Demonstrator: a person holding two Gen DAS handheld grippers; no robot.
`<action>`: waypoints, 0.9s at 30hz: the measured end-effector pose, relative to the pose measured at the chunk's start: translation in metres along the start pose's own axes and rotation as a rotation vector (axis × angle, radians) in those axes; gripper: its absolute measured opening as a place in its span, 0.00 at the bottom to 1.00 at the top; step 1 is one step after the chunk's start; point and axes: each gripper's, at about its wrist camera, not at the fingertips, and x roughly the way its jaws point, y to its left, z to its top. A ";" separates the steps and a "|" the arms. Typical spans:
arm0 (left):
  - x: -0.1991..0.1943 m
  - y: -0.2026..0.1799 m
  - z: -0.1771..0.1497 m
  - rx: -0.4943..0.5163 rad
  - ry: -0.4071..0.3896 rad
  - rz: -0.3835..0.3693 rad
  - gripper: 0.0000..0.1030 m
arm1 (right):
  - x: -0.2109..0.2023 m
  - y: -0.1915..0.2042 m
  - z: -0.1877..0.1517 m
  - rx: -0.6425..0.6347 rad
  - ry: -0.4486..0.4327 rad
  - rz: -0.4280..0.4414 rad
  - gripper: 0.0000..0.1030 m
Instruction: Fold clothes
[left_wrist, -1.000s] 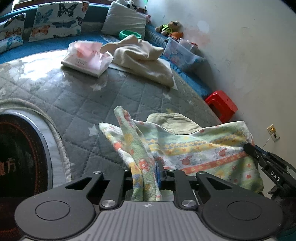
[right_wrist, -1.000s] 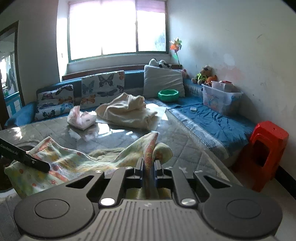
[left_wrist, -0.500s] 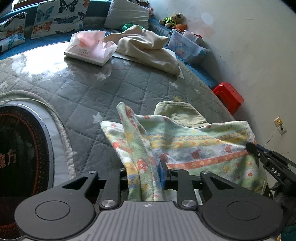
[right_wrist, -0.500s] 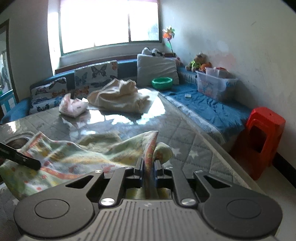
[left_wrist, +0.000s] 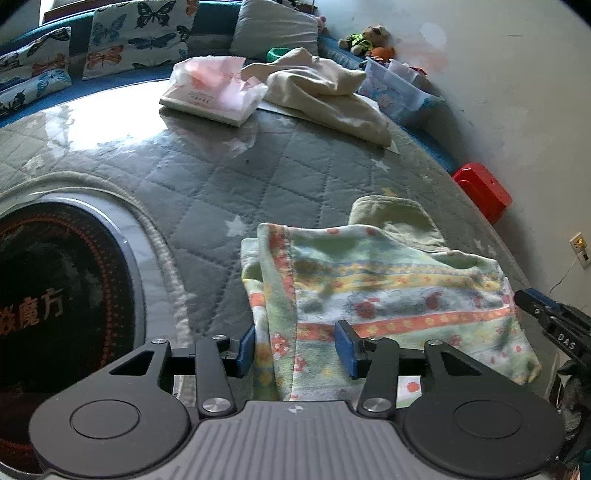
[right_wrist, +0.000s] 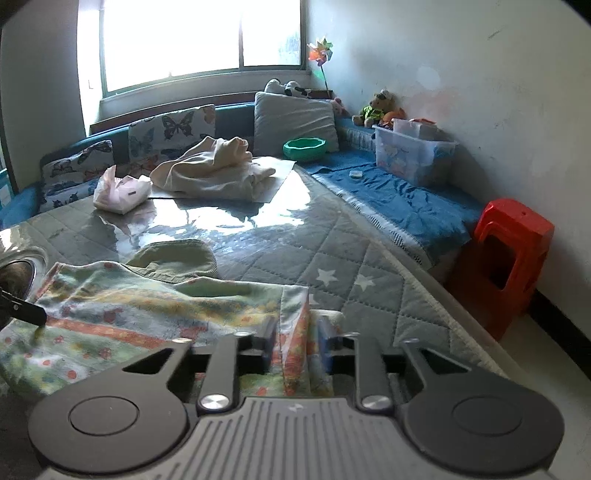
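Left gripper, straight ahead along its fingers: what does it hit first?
The patterned towel. The left gripper has just been opening and the towel's folded edge lies between its fingers, pads apparently off it. Beyond is the olive cloth, then the grey quilted mat.

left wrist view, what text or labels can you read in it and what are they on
"DAS": white letters on the right gripper, at the right edge.
"魔方": orange characters on the dark round panel; a character before them is cut off.
Tissue pack: a dark printed line, too small to read.
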 end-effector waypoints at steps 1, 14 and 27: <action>0.000 0.001 -0.001 0.001 -0.002 0.007 0.47 | -0.001 0.001 0.001 -0.005 -0.002 0.005 0.30; -0.009 0.011 -0.006 -0.001 -0.018 0.060 0.48 | 0.018 0.059 0.006 -0.104 0.017 0.143 0.46; -0.020 -0.004 -0.024 0.095 -0.024 0.077 0.52 | 0.034 0.088 0.010 -0.165 0.035 0.164 0.56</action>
